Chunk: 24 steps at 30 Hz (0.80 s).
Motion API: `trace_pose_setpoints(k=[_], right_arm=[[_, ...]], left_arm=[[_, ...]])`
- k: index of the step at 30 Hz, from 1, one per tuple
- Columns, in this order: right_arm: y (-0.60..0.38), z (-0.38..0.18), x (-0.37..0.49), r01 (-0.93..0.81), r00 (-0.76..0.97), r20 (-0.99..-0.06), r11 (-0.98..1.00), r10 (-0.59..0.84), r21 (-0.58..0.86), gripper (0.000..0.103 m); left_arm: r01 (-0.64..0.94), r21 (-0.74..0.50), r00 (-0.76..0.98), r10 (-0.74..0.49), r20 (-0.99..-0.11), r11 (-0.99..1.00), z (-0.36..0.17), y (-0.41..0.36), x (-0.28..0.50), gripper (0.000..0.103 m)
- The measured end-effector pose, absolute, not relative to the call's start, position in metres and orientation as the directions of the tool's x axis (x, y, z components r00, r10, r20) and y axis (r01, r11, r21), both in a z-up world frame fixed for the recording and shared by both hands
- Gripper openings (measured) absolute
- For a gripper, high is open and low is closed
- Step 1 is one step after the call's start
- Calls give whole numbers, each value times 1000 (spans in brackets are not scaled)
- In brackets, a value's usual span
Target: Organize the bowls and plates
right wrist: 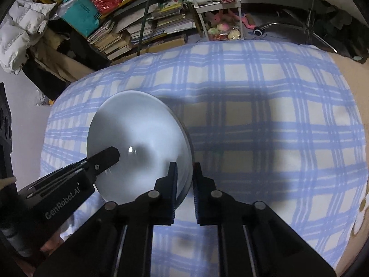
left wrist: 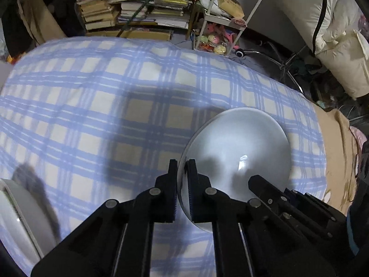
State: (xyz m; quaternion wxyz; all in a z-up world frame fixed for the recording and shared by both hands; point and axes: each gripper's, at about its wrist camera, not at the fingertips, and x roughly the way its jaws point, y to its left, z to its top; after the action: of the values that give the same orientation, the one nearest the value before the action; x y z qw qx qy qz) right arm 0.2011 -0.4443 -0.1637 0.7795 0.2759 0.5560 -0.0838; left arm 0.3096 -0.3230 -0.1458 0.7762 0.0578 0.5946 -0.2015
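- left wrist view: the left gripper (left wrist: 182, 168) is pinching the left rim of the white plate (left wrist: 239, 143), one jaw outside the edge and one inside, the two pressed nearly together on the thin rim.
- the plate is sitting on the blue checked cloth (left wrist: 92, 92) that is covering the surface, right of centre, and seems to be tilting a little.
- the right gripper (left wrist: 263, 184) is reaching in from the lower right onto the plate's near right edge.
- another white dish (left wrist: 16, 212) is showing at the lower left corner, well apart from the plate; whether it is a plate or a bowl is hard to say.
- right wrist view: the right gripper (right wrist: 185, 173) is clamping the right rim of the plate (right wrist: 138, 133), the rim passing between its nearly closed jaws.
- the left gripper (right wrist: 108, 154) is lying across the plate's left side from the lower left.
- the checked cloth (right wrist: 276, 115) to the right is lying bare, with shadow across it.
- doing it well: both hands should probably be rising together and keeping level, since pinches on a smooth, thin rim could be slipping if one side is leading.
- keeping the grip firm and the motion slow is likely helping, and the soft cloth is giving little support for sliding.
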Motion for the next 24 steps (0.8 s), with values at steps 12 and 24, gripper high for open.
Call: trace_pose_setpoints(k=[12,24], right_arm=[[-394,-114,207,353,429,-877,853,218,385,14],[-321,-82,203,252,466,-845,877,261,410,14]], left_arm=[[376,-69,305,-194,-933,924,-88,-268,298,9],[353,-7,382,-151,-912,935,-44,-199,282,9]])
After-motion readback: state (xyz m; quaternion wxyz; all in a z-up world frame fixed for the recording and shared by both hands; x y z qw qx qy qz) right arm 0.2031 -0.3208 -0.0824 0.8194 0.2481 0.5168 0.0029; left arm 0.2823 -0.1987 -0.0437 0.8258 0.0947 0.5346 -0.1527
